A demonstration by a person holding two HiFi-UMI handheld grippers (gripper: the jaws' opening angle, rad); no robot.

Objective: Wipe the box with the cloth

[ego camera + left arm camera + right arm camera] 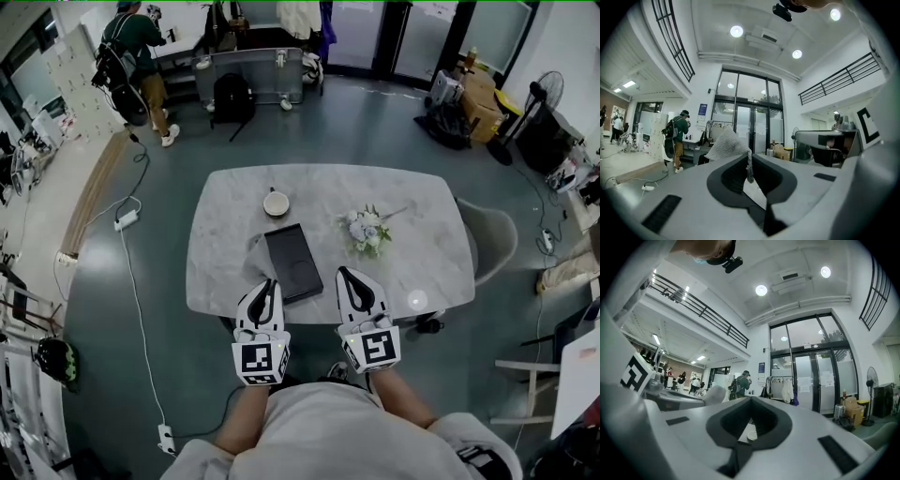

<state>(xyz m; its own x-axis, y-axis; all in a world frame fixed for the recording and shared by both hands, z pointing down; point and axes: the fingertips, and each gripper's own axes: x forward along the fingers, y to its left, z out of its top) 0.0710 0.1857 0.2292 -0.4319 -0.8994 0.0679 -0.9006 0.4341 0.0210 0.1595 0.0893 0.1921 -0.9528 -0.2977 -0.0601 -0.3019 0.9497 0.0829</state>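
Note:
A flat black box lies on the marble table, near its front edge. My left gripper hovers at that edge, just left of the box, pointing level. In the left gripper view the left gripper is shut on a grey knitted cloth that sticks up and to the left of the jaws. My right gripper is held beside it, right of the box. The right gripper is shut with nothing in it. Neither gripper touches the box.
A white cup stands behind the box, and a small bunch of flowers lies to its right. A chair is at the table's right end. A person with a backpack stands far off by a desk.

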